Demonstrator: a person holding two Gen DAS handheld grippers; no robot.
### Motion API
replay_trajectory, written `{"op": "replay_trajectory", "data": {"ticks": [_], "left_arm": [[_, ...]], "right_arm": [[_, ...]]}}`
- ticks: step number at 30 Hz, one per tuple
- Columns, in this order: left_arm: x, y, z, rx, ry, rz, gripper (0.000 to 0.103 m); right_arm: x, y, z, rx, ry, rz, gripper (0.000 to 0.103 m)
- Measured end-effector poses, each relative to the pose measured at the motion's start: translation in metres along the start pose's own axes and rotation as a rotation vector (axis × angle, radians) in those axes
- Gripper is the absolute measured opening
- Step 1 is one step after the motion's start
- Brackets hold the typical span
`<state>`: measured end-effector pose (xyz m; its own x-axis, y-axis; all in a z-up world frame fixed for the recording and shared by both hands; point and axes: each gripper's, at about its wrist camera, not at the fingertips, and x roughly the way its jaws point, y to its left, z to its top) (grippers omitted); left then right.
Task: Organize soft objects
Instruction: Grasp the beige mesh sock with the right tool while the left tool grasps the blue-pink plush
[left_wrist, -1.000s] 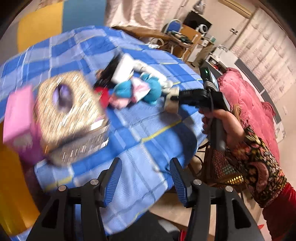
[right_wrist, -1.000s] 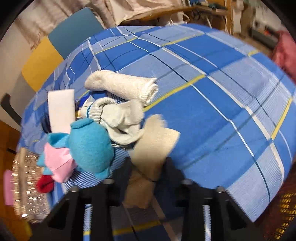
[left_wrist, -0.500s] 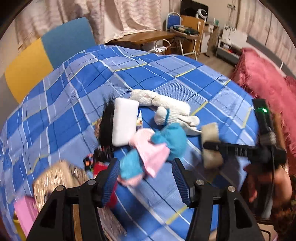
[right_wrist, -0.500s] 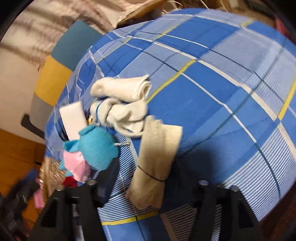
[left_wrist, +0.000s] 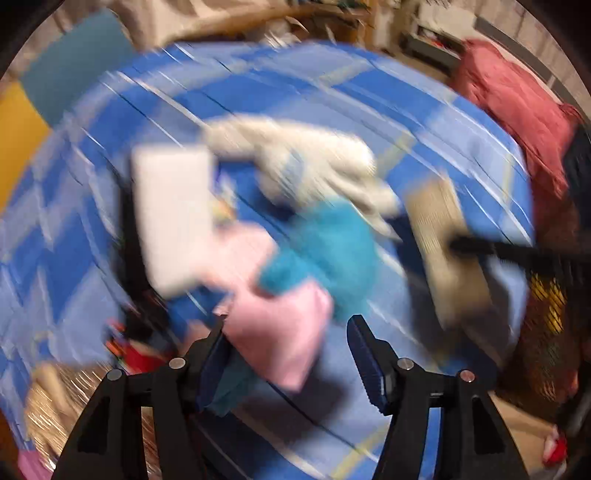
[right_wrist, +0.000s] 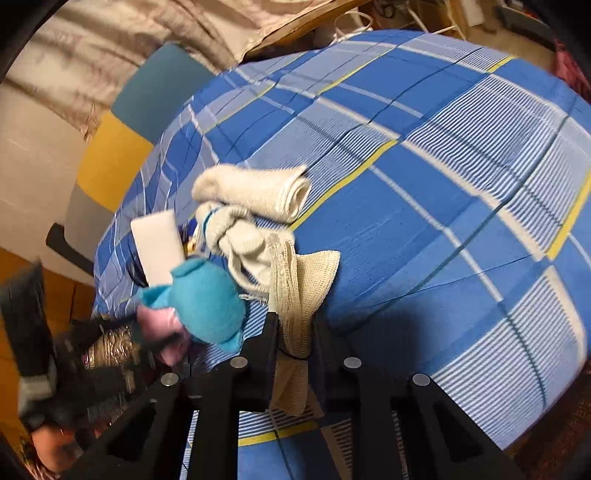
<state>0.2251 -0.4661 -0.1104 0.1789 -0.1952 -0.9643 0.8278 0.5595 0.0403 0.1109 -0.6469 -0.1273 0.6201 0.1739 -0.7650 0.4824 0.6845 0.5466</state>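
Observation:
A pile of soft things lies on the blue plaid cloth (right_wrist: 424, 206): a rolled cream towel (right_wrist: 255, 190), a white sock bundle (right_wrist: 236, 236), a teal plush (right_wrist: 207, 302), a pink cloth (left_wrist: 273, 321) and a white block (right_wrist: 157, 247). My right gripper (right_wrist: 295, 332) is shut on a beige mesh cloth (right_wrist: 299, 284), which also shows in the left wrist view (left_wrist: 443, 251). My left gripper (left_wrist: 286, 354) is open, its fingers on either side of the pink cloth's near edge. The left wrist view is motion-blurred.
A glittery gold box (right_wrist: 107, 349) sits at the cloth's left edge, with a red item (left_wrist: 144, 358) beside it. A pink-red blanket (left_wrist: 517, 110) lies to the right. Teal and yellow panels (right_wrist: 147, 110) stand behind.
My left gripper has moved in over the pile, from the gold box to the pink cloth. My right gripper has closed on the beige mesh cloth.

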Motion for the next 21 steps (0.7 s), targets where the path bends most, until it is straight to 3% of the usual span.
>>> {"op": "replay_trajectory", "data": {"ticks": [2,4,7,9,10,13,15,17,18,19,20,21], "left_arm": [[0.001,-0.013,-0.014,0.047,0.037,-0.007,0.064],[-0.003,-0.019,-0.024,0.062,0.022,0.001,0.064],[-0.016,-0.017,-0.025,0.024,-0.098,0.104,0.064],[-0.017,-0.016,-0.021,0.015,-0.126,0.115,0.065],[-0.014,-0.016,-0.017,0.013,-0.12,0.123,0.066],[-0.001,-0.015,-0.006,0.004,-0.103,0.182,0.066],[0.007,-0.015,0.003,0.003,-0.096,0.165,0.066],[0.02,-0.021,0.009,0.028,-0.063,0.194,0.065],[0.025,-0.024,0.007,0.046,-0.047,0.221,0.063],[0.029,-0.028,0.005,0.07,-0.043,0.269,0.055],[0.031,-0.034,0.004,0.1,-0.048,0.327,0.041],[0.032,-0.039,0.001,0.126,-0.052,0.356,0.036]], "right_arm": [[-0.003,0.001,0.0,-0.001,-0.015,-0.051,0.018],[-0.002,-0.001,0.001,-0.002,-0.013,-0.099,0.018],[0.003,-0.007,0.001,0.035,0.022,-0.084,0.024],[0.008,-0.011,-0.001,0.07,0.039,-0.073,0.028],[0.012,-0.011,-0.001,0.07,0.051,-0.073,0.032],[0.016,-0.005,0.0,0.049,0.054,-0.072,0.033],[0.021,0.001,-0.002,0.018,0.068,-0.072,0.033],[0.021,0.007,-0.004,-0.037,0.071,-0.09,0.033],[0.021,0.009,-0.005,-0.055,0.068,-0.087,0.027],[0.02,0.01,-0.004,-0.059,0.063,-0.073,0.022],[0.018,0.009,-0.003,-0.052,0.057,-0.051,0.02],[0.016,0.008,-0.003,-0.045,0.05,-0.042,0.018]]}}
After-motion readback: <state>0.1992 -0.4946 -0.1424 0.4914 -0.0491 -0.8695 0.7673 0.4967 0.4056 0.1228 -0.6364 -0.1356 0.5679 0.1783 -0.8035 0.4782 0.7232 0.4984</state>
